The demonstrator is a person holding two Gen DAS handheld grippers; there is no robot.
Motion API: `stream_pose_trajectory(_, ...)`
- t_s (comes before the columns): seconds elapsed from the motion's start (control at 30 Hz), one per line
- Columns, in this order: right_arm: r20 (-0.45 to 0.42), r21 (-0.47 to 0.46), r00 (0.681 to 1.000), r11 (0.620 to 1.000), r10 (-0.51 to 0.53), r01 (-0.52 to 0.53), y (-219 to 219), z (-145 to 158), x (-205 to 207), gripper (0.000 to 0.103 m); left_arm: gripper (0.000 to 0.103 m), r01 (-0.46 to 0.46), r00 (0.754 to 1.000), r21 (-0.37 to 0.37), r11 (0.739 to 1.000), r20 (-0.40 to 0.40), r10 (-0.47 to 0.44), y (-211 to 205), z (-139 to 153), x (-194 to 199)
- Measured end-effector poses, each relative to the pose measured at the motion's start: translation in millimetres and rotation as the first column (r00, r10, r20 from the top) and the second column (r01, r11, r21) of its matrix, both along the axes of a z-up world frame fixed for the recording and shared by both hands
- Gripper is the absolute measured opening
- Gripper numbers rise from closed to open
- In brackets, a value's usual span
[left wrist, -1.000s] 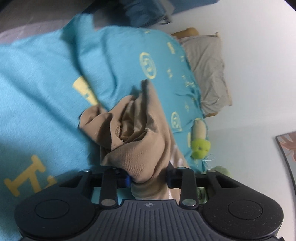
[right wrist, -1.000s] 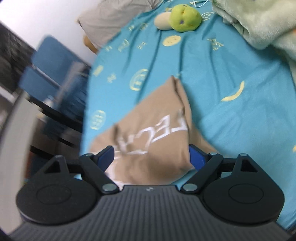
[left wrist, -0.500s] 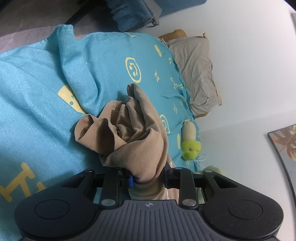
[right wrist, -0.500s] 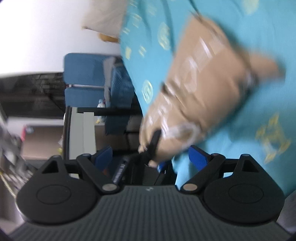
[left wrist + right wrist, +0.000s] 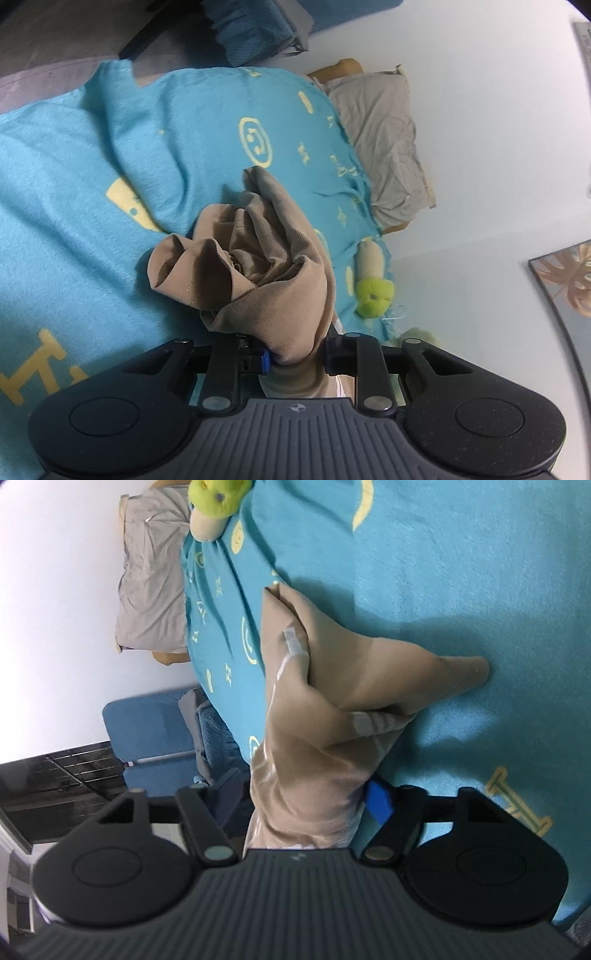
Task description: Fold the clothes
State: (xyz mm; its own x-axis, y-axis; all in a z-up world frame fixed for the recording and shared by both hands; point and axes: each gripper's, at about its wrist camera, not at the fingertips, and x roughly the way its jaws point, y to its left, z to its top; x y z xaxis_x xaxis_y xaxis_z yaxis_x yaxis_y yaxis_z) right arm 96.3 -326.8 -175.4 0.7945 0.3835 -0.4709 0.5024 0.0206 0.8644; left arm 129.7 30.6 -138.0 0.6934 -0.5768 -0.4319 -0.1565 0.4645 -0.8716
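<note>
Both tongs need a firm bite on the tan garment [image 5: 266, 273] before it is lifted and spread — a loose hold would likely let the cloth slip and bunch again. The left tongs [image 5: 295, 356] grip a gathered wad of the fabric, their jaws closing tighter on it; the cloth rises from between them in crumpled folds. The right tongs [image 5: 308, 801] are closing around another part of the same garment, which fills the gap between the jaws; the blue pad [image 5: 378, 801] on one side lies against the cloth, while the other side is hidden behind it, so a full pinch is not certain yet. It seems best to let that grip finish, then draw the two hands apart to flatten the piece.

The garment lies on the bed's turquoise blanket [image 5: 461, 590] — one end trails away from the right tongs across the blanket, and the near part sits in both tongs.
</note>
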Motion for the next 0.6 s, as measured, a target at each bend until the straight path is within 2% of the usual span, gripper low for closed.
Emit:
stream_pose_trajectory(0.03,-0.005,-0.014,1.000,1.000,0.008,-0.008,0,2,0,0.044,0.025,0.001,1.000,0.003,1.000,0.006,-0.001,1,4,0)
stream_pose_trajectory(0.17,0.029,-0.034,0.999,0.999,0.029,-0.028,-9,16,-8,0.035,0.024,0.023,0.999,0.022,1.000,0.032,-0.023,0,25,-5)
stream_pose_trajectory(0.43,0.114,-0.103,0.991,0.993,0.074,-0.062,-21,76,-63,0.033,0.024,0.054,0.996,0.017,0.998,0.069,-0.055,-3,92,-51)
stream_pose_trajectory(0.6,0.164,-0.137,0.983,0.989,0.081,-0.058,-37,125,-95,0.033,0.024,0.094,0.989,0.019,0.995,0.113,-0.095,-28,142,-73)
